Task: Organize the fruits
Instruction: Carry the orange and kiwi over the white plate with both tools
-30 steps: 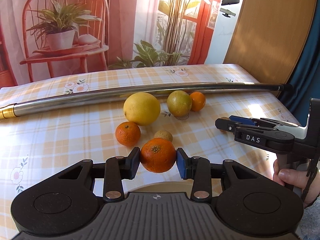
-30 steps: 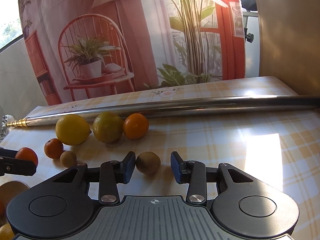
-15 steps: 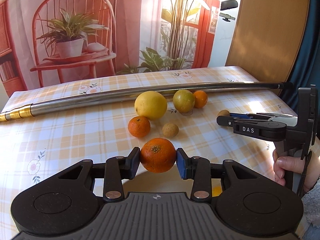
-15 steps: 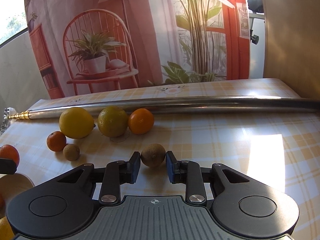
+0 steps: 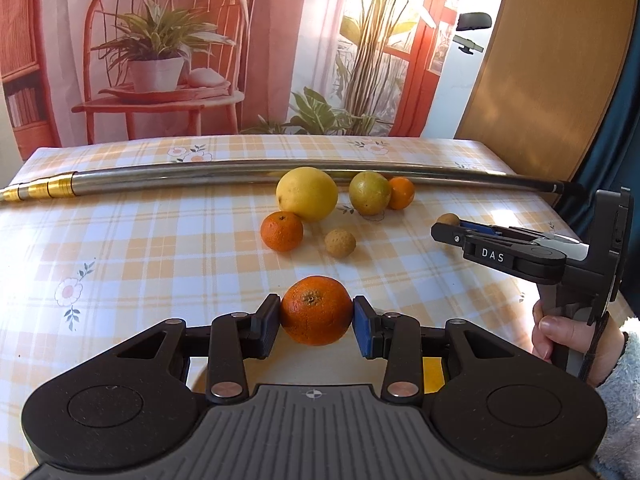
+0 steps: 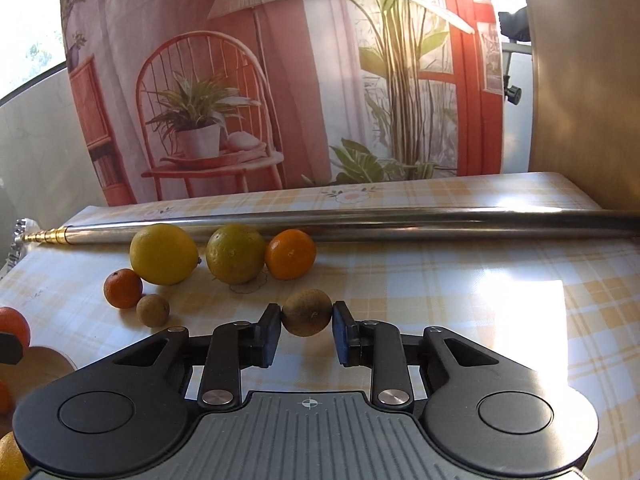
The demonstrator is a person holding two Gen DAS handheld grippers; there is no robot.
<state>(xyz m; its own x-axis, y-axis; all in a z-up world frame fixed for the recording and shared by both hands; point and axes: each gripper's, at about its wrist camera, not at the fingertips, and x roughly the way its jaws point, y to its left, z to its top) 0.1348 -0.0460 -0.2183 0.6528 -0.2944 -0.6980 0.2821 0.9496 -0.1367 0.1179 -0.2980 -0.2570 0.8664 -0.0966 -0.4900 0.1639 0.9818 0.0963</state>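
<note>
My left gripper (image 5: 316, 322) is shut on an orange (image 5: 316, 309), held above a pale wooden bowl (image 5: 280, 364) of which only a sliver shows. My right gripper (image 6: 306, 320) is shut on a small brown round fruit (image 6: 307, 312), just off the checked tablecloth. On the cloth lie a big yellow citrus (image 5: 307, 194), a green-yellow citrus (image 5: 369, 193), an orange (image 5: 401, 193), a small tangerine (image 5: 281, 231) and another small brown fruit (image 5: 339, 243). The right gripper (image 5: 448, 227) shows at the right of the left wrist view, with a hand (image 5: 560, 336) on its grip.
A long metal telescopic pole (image 5: 240, 176) lies across the table behind the fruit. A printed backdrop hangs behind the table, and a wooden panel (image 5: 544, 56) stands at the right. The bowl (image 6: 44, 364) with fruit in it sits at the left of the right wrist view.
My right gripper has moved forward around the small brown fruit and shut on it. My left gripper, still holding the orange, has drawn back and risen from the fruit on the cloth.
</note>
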